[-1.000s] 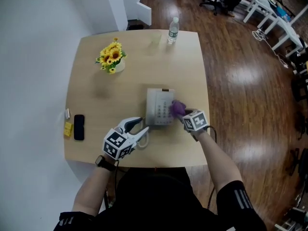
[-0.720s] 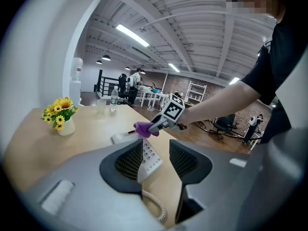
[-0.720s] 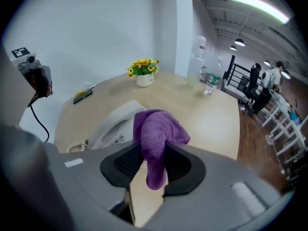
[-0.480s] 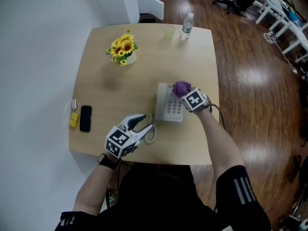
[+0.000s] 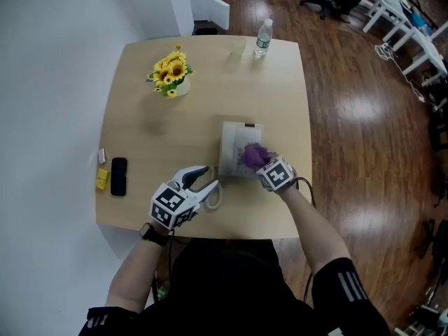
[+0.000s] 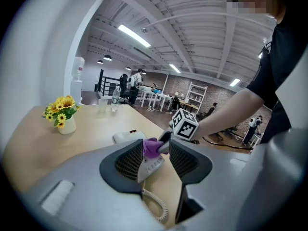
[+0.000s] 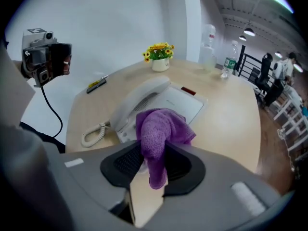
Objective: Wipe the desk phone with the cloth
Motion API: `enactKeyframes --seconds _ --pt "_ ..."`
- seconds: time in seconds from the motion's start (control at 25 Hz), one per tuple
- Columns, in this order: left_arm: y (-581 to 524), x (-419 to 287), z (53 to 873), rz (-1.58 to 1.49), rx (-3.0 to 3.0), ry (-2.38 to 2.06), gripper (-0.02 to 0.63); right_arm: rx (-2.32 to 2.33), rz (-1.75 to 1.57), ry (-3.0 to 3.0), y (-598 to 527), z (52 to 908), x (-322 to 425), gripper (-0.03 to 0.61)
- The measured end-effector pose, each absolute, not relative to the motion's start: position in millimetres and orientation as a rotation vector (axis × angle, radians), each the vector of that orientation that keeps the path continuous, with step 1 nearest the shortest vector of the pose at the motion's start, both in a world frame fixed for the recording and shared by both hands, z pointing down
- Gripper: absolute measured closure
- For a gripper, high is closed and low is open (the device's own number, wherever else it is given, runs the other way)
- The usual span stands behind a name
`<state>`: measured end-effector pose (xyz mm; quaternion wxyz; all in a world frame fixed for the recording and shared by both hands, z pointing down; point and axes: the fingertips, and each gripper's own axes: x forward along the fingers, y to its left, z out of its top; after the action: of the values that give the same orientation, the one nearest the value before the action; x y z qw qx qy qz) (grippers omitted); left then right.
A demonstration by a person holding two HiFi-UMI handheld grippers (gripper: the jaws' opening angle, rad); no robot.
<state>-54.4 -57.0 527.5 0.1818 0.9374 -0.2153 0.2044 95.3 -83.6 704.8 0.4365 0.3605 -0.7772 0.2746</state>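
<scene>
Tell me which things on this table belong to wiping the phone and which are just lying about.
In use:
desk phone
purple cloth
right gripper, shut on the cloth

Lying about:
sunflowers
water bottle
black mobile
small yellow thing

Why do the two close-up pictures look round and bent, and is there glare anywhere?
Left and right gripper views: wide-angle lenses bend straight lines and darken the corners. Head view: sharp, with bright glare on the wood floor, the desk evenly lit.
</scene>
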Motion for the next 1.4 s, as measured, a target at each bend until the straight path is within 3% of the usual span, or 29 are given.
enactKeyframes --seconds 0.44,1.0,1.4 --pt "-62 -38 522 0.56 2.669 -0.545 0.446 0.863 0.824 -1.953 -13 718 77 0.449" --pt "-61 -68 532 0.582 2.633 -0.616 0.446 0.988 0.652 -1.921 -185 659 89 0.449" --pt "-62 -89 539 0.571 2.601 -0.665 0.446 0.959 0.743 -1.907 -140 692 72 0.449"
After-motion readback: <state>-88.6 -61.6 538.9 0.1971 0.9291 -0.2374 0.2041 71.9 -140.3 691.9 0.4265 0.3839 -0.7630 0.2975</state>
